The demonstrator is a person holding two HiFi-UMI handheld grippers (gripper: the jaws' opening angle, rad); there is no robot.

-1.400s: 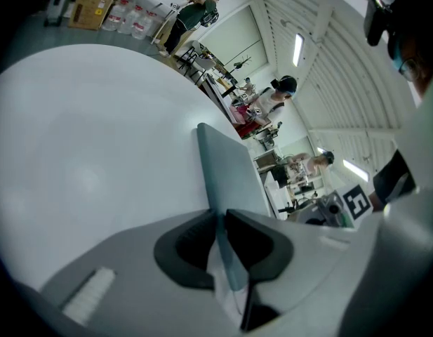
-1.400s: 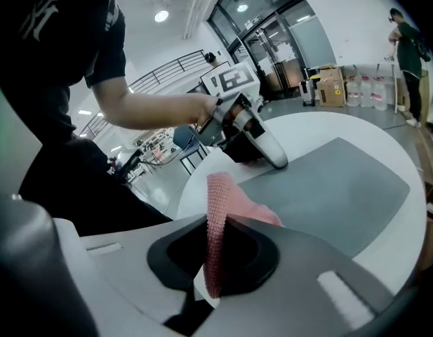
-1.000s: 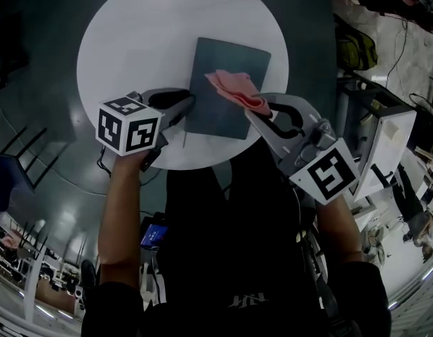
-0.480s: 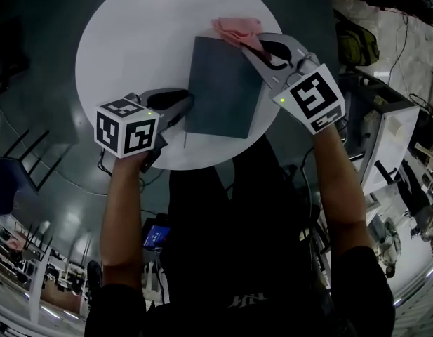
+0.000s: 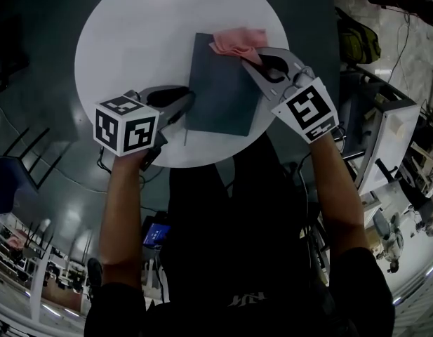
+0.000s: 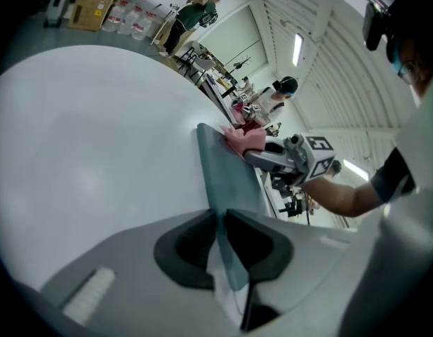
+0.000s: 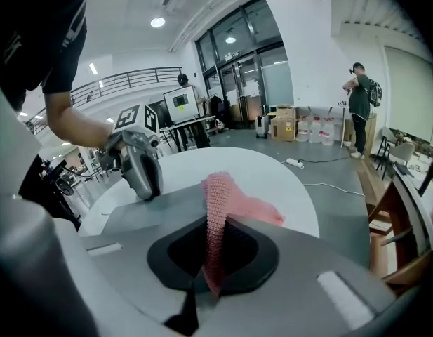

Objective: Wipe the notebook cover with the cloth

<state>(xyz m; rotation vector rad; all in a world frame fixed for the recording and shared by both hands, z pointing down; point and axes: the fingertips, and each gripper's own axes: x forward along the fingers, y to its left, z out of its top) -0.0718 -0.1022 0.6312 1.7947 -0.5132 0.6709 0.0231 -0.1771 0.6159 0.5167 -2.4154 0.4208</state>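
- The notebook (image 5: 222, 90) lies closed on the round white table (image 5: 132, 41), right of centre, dark cover up; its right long edge runs near the table's right rim, and its near short edge sits a little inside the near rim
- The left gripper (image 5: 189, 106) has its jaws closed on the notebook's left long edge toward the near corner; in the left gripper view the cover and the pale page edges pass between the two jaws (image 6: 220, 223)
- The right gripper (image 5: 250, 53) has its jaws clamped on the pink cloth (image 5: 237, 41); in the right gripper view a fold of the knit stands upright between them (image 7: 215, 220) and the rest spreads ahead on the table
- The cloth lies over the notebook's far right corner, partly on the cover and partly on the bare table past the far edge
- The right gripper's body reaches in over the table's right rim; the two grippers are apart, with the notebook's width between them
- Open room: the whole left half and the far part of the tabletop are bare; most of the cover is uncovered
- The tabletop is smooth, matt white; dark floor shows all round it
- The room is a large hall with glass doors, cardboard boxes (image 7: 286, 121) by the wall and a person (image 7: 360, 97) standing beyond the table
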